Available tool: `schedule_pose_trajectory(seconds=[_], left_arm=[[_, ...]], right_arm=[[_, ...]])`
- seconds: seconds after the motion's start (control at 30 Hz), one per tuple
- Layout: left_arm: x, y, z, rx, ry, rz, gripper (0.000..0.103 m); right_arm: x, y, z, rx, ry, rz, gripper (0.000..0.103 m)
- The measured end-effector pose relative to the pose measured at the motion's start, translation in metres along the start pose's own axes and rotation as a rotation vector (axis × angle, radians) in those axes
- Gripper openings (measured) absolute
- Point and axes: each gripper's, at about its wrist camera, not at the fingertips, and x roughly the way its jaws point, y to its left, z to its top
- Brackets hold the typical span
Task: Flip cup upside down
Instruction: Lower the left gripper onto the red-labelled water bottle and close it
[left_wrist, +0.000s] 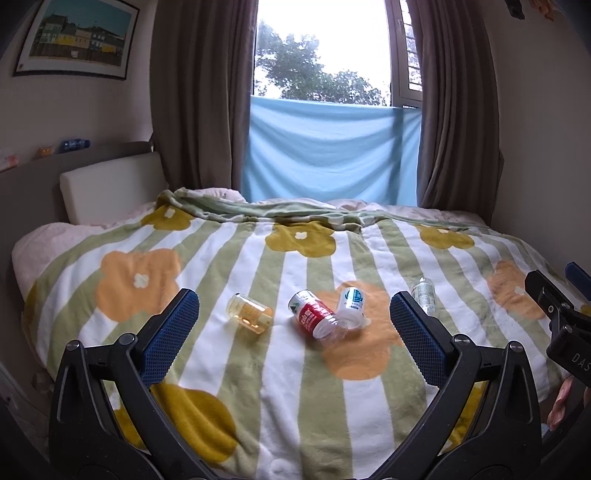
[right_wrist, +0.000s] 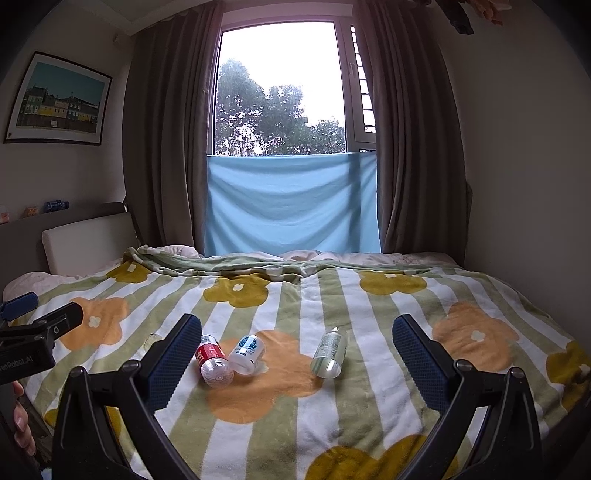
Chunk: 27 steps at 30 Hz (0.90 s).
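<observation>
Both grippers hover over the bed (left_wrist: 280, 369) with jaws spread wide, holding nothing: the left gripper (left_wrist: 293, 325) and the right gripper (right_wrist: 297, 350). Four containers lie on their sides on the striped blanket. The yellow cup (left_wrist: 251, 312) sits at 9 o'clock from the red-labelled bottle (left_wrist: 318, 318), which touches the white bottle (left_wrist: 352, 301); the clear bottle (right_wrist: 330, 352) lies apart at 3 o'clock.

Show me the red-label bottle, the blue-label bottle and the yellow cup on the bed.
Red-label bottle (left_wrist: 313, 314): left wrist view, on its red label.
Blue-label bottle (left_wrist: 352, 298): left wrist view, on its label.
Yellow cup (left_wrist: 250, 313): left wrist view, on its clear yellowish side wall.
</observation>
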Motion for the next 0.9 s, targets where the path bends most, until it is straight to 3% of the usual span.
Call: schedule_pose_trajectory(seconds=[0.13, 0.3, 0.43, 0.57, 0.9], left_arm=[[0.048, -0.002, 0.008, -0.017, 0.08, 0.0, 0.103], [0.139, -0.004, 0.016, -0.058, 0.228, -0.02, 0.103], [0.224, -0.008, 0.003, -0.131, 0.4, -0.045, 0.103], [0.291, -0.014, -0.024, -0.164, 0.546, -0.001, 0.103], [0.369, -0.016, -0.066, -0.213, 0.712, 0.103, 0.103]], right_arm=[[0.01, -0.005, -0.005, -0.009, -0.004, 0.009, 0.103], [0.034, -0.01, -0.021, -0.033, 0.011, 0.006, 0.103], [0.057, -0.014, -0.037, -0.043, 0.036, 0.017, 0.103], [0.081, -0.021, -0.056, -0.027, 0.068, 0.054, 0.103], [0.111, -0.024, -0.083, -0.008, 0.167, 0.1, 0.103]])
